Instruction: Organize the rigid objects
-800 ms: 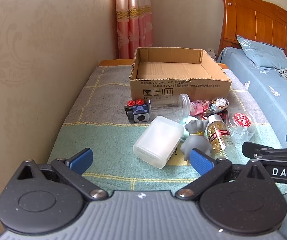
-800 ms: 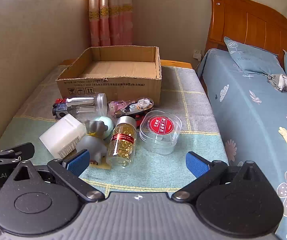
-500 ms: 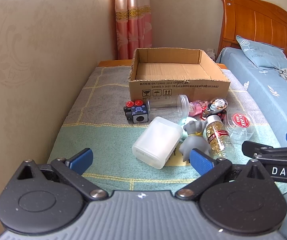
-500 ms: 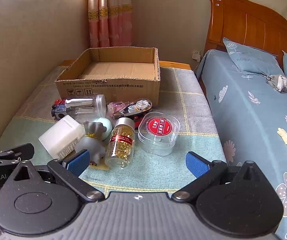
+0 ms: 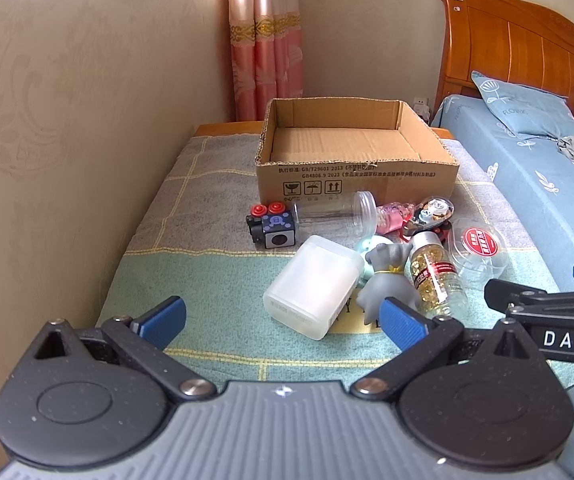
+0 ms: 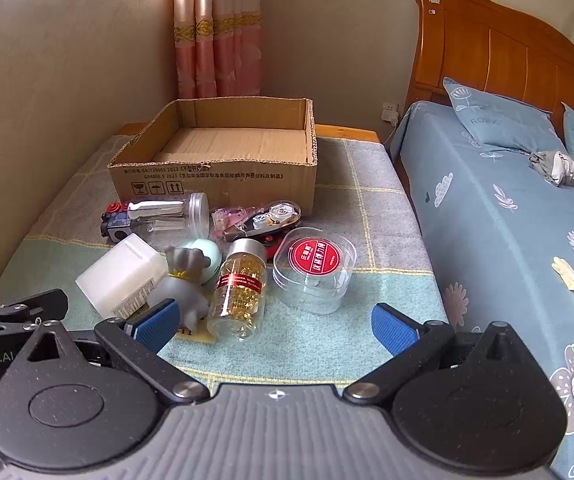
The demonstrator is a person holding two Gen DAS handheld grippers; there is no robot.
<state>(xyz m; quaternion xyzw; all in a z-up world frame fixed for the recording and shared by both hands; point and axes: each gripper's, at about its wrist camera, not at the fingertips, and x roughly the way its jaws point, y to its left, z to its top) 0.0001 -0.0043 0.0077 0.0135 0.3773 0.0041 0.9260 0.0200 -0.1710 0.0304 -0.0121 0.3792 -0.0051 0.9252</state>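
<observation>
Left claw (image 5: 281, 318): spread wide, empty.
Right claw (image 6: 275, 322): spread wide, empty.
Cardboard box (image 6: 215, 180): empty, behind clutter on table (image 6: 367, 208).

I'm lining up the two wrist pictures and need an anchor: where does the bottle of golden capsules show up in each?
Left wrist view: the capsule bottle lies right of centre, just right of the grey figurine, above the right blue pad.
Right wrist view: the capsule bottle lies left of centre, between the grey figurine and the clear red-labelled case.
Shared landmark: the open cardboard box behind the pile.
</observation>
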